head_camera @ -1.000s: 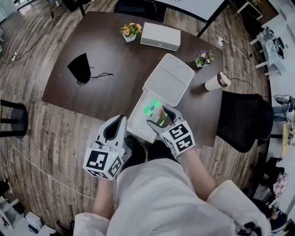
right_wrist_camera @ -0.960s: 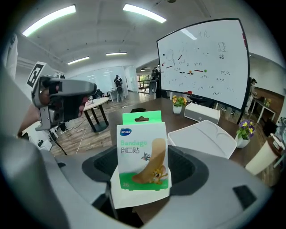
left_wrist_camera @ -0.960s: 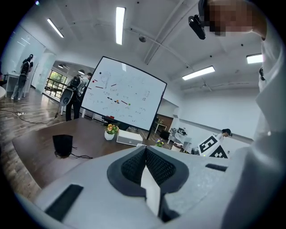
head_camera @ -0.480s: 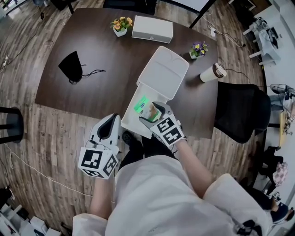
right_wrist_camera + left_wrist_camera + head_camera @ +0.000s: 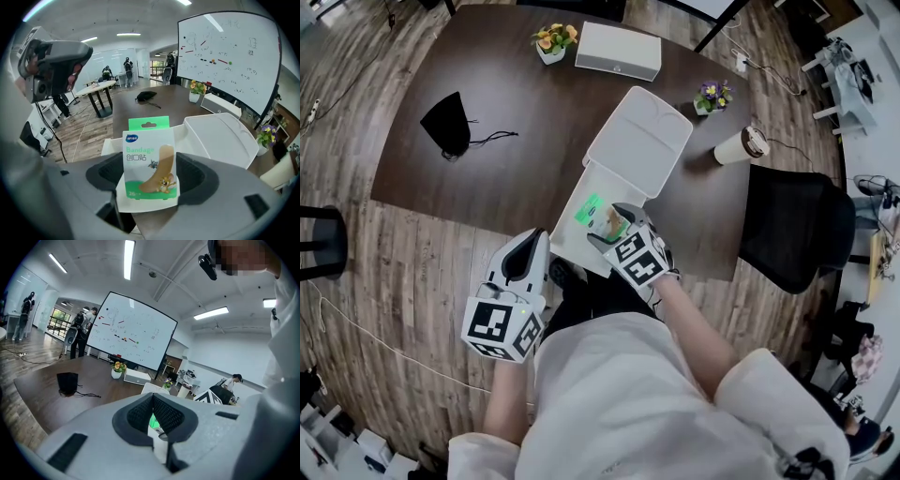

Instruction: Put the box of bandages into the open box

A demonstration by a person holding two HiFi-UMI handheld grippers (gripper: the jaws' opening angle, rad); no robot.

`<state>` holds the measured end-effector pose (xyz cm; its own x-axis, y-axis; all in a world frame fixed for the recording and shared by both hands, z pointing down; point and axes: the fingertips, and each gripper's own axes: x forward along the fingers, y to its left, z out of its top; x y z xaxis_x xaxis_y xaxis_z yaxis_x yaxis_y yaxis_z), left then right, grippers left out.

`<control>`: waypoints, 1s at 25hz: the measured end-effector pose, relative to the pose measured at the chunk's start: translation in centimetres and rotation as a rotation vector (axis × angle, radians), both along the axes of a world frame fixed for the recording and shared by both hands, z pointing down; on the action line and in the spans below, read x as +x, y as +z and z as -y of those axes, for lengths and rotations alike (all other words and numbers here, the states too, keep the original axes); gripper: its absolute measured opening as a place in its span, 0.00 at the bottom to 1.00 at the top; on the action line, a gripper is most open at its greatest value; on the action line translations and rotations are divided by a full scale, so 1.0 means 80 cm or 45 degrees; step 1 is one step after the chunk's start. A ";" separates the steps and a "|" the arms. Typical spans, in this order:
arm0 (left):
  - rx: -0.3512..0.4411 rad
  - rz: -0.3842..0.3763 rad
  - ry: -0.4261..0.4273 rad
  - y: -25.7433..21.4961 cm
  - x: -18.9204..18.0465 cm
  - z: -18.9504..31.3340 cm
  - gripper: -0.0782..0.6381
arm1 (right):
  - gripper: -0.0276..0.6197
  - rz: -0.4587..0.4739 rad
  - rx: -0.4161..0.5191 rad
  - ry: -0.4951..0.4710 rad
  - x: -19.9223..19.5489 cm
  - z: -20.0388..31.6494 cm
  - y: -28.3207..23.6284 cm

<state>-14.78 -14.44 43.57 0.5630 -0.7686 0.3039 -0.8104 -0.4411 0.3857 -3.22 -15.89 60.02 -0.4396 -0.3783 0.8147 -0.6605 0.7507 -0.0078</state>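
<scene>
Overhead, the right gripper (image 5: pixel 611 227) is holding the box of bandages (image 5: pixel 602 219) over the open box (image 5: pixel 637 150) at the table's (image 5: pixel 516 94) near edge, while the left gripper (image 5: pixel 528 258) is hanging nearer, leftward. Looking along the left gripper's jaws, they are sitting closed together, empty. Looking along the right gripper's jaws, they are clamping the box upright.

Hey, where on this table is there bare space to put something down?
The widest bare patch of the table lies between the black pouch and the open box. Crowded: the far edge, with the flower pot and white case, and the right end, with purple flowers and cup.
</scene>
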 end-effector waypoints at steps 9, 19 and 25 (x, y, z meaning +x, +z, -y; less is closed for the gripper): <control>-0.009 0.020 0.021 0.008 0.006 -0.006 0.12 | 0.59 -0.131 -0.114 -0.019 0.006 -0.001 0.037; -0.020 0.024 0.005 0.011 -0.001 -0.006 0.12 | 0.59 -0.239 -0.129 -0.087 0.005 0.001 0.058; -0.027 0.030 0.005 0.010 -0.001 -0.007 0.12 | 0.59 -0.274 -0.151 -0.100 0.006 -0.001 0.069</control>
